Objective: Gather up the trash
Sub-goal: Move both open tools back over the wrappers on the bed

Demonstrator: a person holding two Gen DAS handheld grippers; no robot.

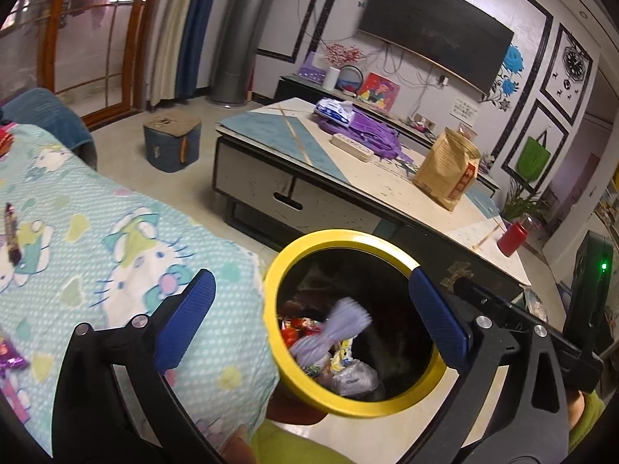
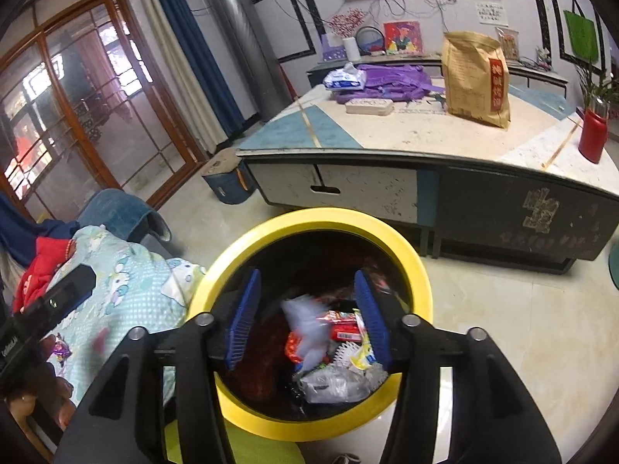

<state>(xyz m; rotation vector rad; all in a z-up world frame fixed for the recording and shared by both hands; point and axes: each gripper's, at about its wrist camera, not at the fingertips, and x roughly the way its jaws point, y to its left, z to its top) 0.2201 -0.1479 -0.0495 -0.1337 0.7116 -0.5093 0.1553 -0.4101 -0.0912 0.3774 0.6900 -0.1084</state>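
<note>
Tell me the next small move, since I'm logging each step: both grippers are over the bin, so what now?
Probably swing the left gripper back to the wrappers on the quilt: both sets of jaws are open and empty over the yellow-rimmed bin.

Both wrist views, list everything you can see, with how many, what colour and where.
Bin: one, yellow rim, dark inside, on the floor under both grippers.
Wrappers: several, red, white, silver, inside the bin; one pale piece blurred.
Blanket: one, teal cartoon print, left of the bin.
Loose wrappers: a few, purple and dark, on the blanket.
Coffee table: one, cream and blue top, behind the bin.
Paper bag: one, brown, upright on the table.
Purple bag: one, on the table.
Red bottle: one, at the table's right end.
Stool: one, blue, on the floor.
Left gripper: open, empty.
Right gripper: open, empty.
</note>
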